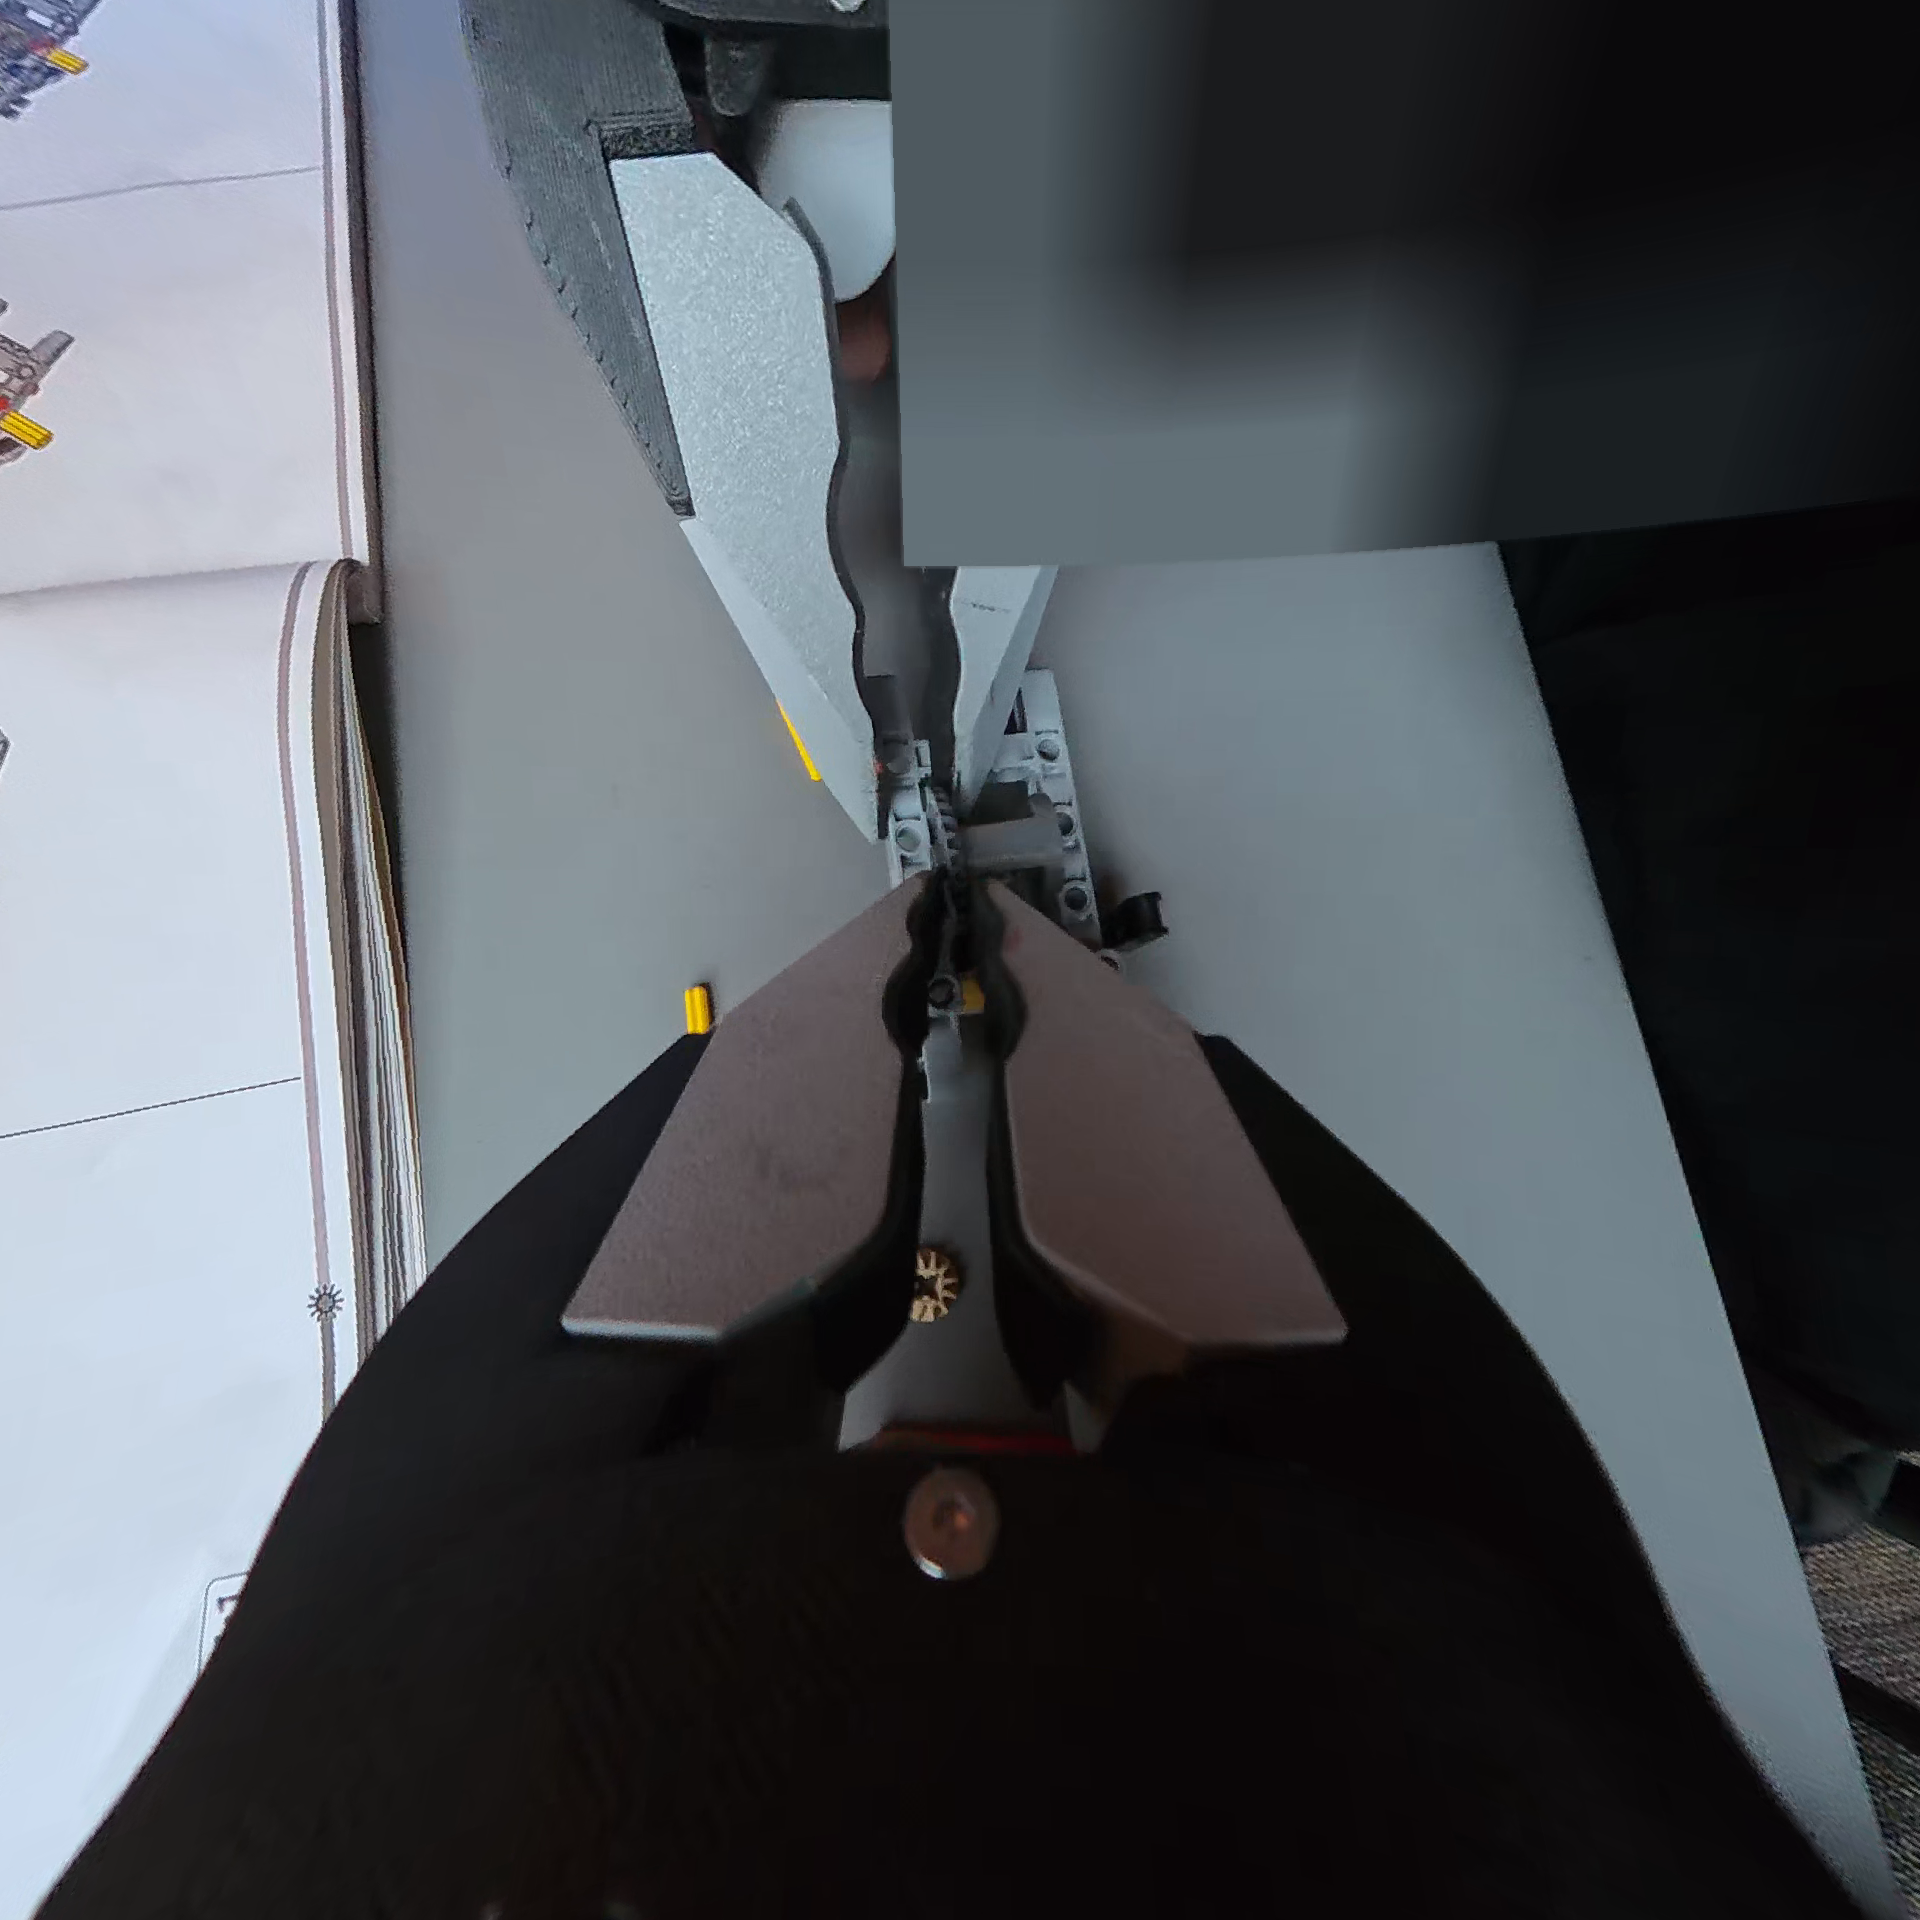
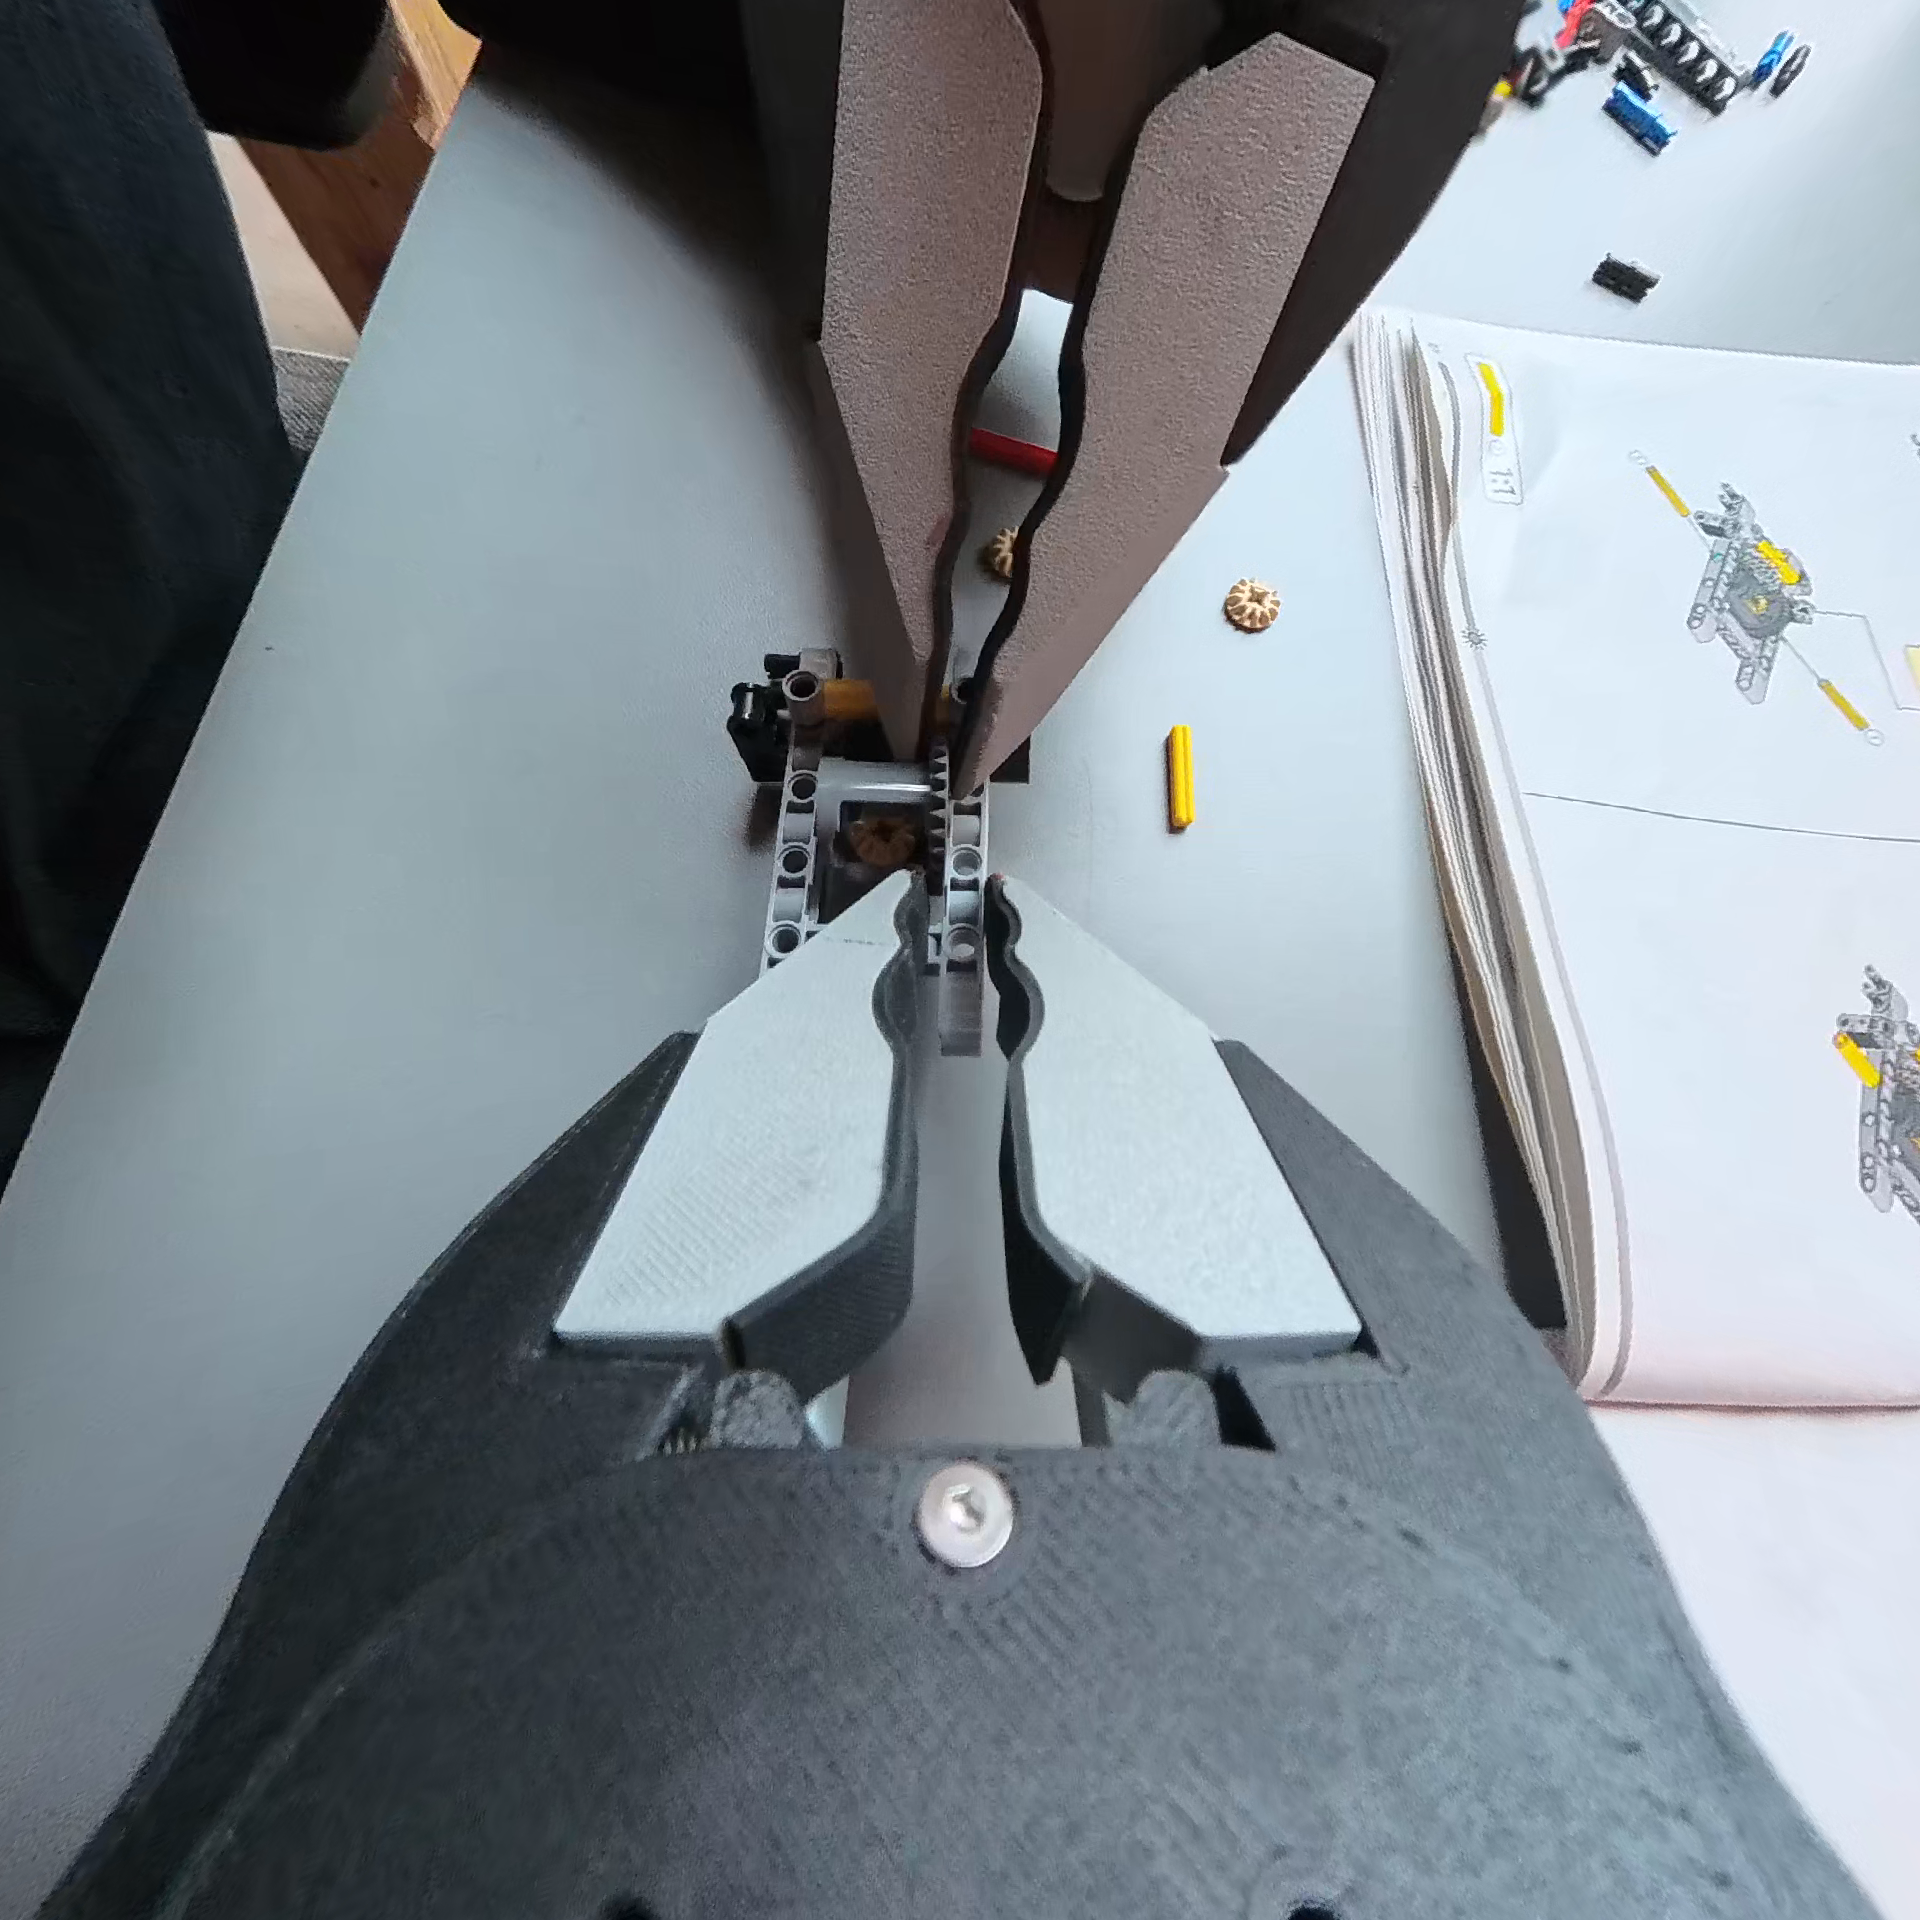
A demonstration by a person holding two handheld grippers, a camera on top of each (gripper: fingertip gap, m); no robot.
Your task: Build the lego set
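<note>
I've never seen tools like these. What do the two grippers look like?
The left gripper has a smooth black body, brownish-grey pointed fingers with wavy black inner edges, and one silver screw. The right gripper has a ridged dark grey body and pale grey fingers of the same shape.

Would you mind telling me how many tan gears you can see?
3: one loose beside the booklet, one between the left gripper's jaws, one inside the grey frame. Others may be hidden.

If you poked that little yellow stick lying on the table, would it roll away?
Probably only a little. The yellow stick looks ridged along its length rather than smooth and round, so it would likely rock or skid on the table rather than roll far. It is small and looks like plastic, so probably light and stiff. Being thin, it might slip from the fingers.
</note>
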